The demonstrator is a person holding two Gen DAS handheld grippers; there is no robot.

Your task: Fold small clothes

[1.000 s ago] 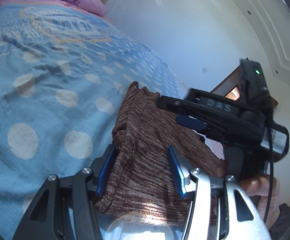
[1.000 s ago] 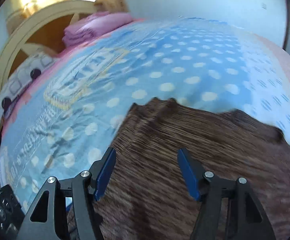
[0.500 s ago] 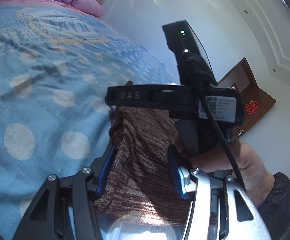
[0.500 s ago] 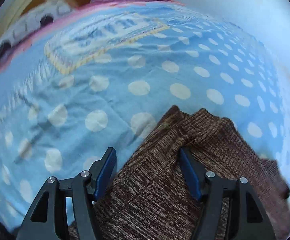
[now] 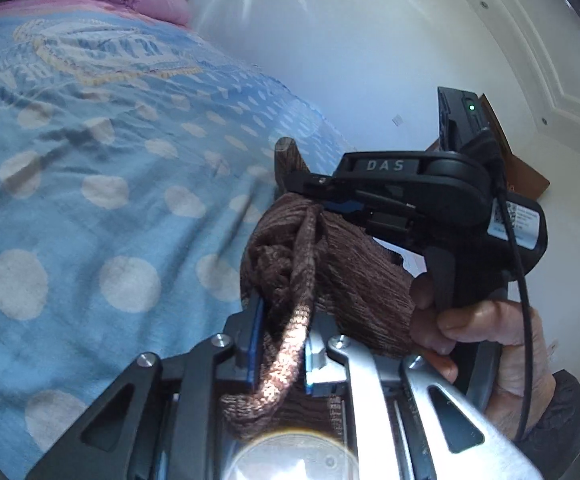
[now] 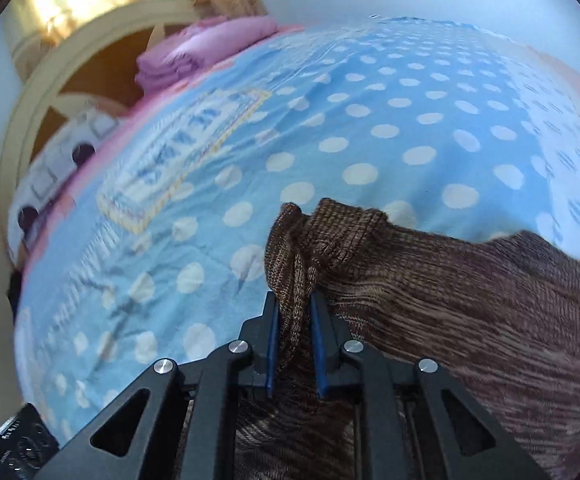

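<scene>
A brown knitted garment lies on a blue polka-dot bedspread. My right gripper is shut on a bunched edge of the garment, which spreads to the right. My left gripper is shut on another bunched edge of the same garment, held above the bedspread. In the left wrist view the right gripper reaches in from the right, held by a hand, its fingers against the cloth.
A folded pink blanket and a patterned pillow lie at the bed's head by a cream headboard. A white wall runs along the bed's far side. A brown door stands behind the hand.
Both grippers were open around the garment's edge and have closed on it. The cloth is now bunched between each pair of fingers and lifted off the bedspread.
</scene>
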